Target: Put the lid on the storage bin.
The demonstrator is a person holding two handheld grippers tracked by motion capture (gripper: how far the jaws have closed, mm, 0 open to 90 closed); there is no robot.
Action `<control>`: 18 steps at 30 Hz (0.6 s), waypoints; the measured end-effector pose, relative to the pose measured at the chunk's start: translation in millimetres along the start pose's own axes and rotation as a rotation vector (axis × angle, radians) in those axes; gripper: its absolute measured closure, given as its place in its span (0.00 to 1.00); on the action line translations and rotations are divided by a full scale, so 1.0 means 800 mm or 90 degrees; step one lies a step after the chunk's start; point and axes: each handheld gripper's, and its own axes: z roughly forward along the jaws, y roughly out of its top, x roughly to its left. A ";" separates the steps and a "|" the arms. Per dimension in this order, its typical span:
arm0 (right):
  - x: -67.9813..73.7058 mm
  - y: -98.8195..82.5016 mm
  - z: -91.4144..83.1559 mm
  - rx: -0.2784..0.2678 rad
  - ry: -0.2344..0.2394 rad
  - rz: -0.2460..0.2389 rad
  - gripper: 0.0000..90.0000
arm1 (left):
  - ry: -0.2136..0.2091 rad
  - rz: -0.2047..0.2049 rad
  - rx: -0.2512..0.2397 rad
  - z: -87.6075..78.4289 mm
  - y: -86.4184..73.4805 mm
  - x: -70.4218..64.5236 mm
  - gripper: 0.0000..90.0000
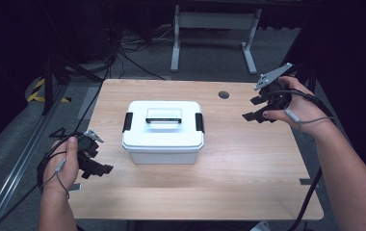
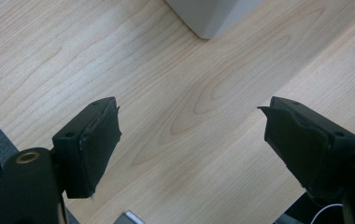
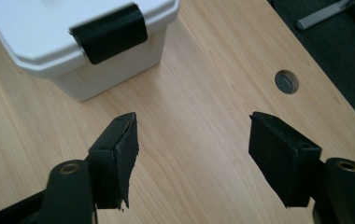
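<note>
A white plastic storage box (image 1: pixel 163 139) stands in the middle of the wooden table (image 1: pixel 248 168), lid on, with a handle on top (image 1: pixel 163 117) and a black latch at each end (image 1: pixel 127 121). My left gripper (image 1: pixel 99 169) hovers open near the table's front left, a short way from the box. In the left gripper view its jaws are spread wide over bare wood, with a corner of the box (image 2: pixel 210 16) at the top. My right gripper (image 1: pixel 255 109) is held open to the right of the box; its view has the box (image 3: pixel 59 42) and right latch (image 3: pixel 110 32) ahead.
A round cable hole (image 1: pixel 224 95) sits near the table's far edge, also seen as a cable hole (image 3: pixel 286 81) beyond the right jaw. A white desk frame (image 1: pixel 215 29) and cables on the floor lie behind the table.
</note>
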 end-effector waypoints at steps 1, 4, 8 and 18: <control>-0.002 -0.005 0.002 0.001 0.000 0.008 0.36 | 0.000 0.000 0.000 0.000 0.000 0.000 0.21; -0.006 -0.018 0.008 -0.005 0.000 0.027 0.36 | 0.001 0.002 0.000 0.001 0.000 -0.001 0.21; -0.007 -0.041 0.023 -0.007 0.011 0.023 0.36 | 0.001 0.009 0.006 0.004 0.002 -0.003 0.21; -0.003 -0.081 0.060 0.003 -0.017 0.035 0.38 | -0.001 0.010 0.021 0.011 0.007 -0.003 0.21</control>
